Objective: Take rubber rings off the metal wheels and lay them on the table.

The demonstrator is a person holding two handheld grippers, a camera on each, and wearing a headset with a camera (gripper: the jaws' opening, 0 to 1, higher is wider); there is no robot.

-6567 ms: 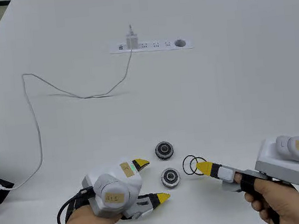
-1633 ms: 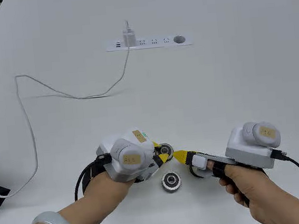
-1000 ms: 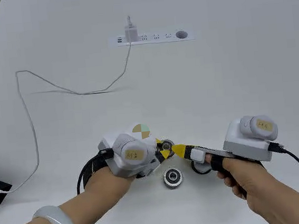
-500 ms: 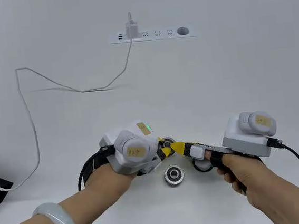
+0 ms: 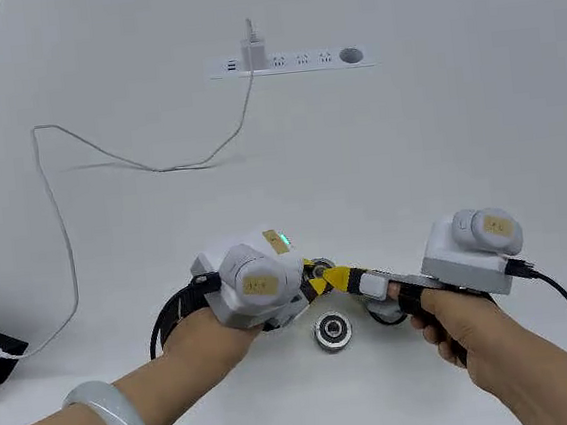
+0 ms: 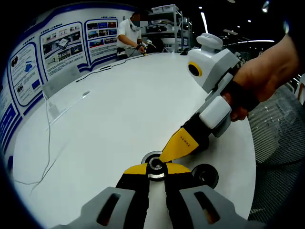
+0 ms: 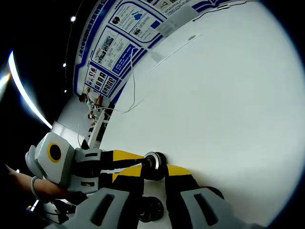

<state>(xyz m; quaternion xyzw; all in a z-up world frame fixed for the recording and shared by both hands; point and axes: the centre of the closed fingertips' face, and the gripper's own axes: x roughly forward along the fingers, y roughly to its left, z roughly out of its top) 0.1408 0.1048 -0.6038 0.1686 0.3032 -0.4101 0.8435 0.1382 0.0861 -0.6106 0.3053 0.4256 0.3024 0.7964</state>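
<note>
Head view: your left claw, on the left, is clamped on the wheel low over the desk. Your right claw meets it from the right, tip to tip, so the wheel lies straight ahead of the right claw and touches it. The second wheel lies flat on the desk, just nearer you. A loose ring lies on the desk under the right claw's body, partly hidden. Left gripper view: the left claw is narrow, both yellow tips pressed to the wheel, whose round face is turned to the camera. The right claw slants in from the upper right as one wedge against the rim, with the second wheel just beside. Right gripper view: the right claw is nearly closed, its tips flanking the wheel at the rim. Whether they already pinch its ring you cannot tell. The left claw stands to the left, on the wheel's far side. Judgement: the right claw is placed to peel. The pull would run back along its own long axis, away from the left claw.
</note>
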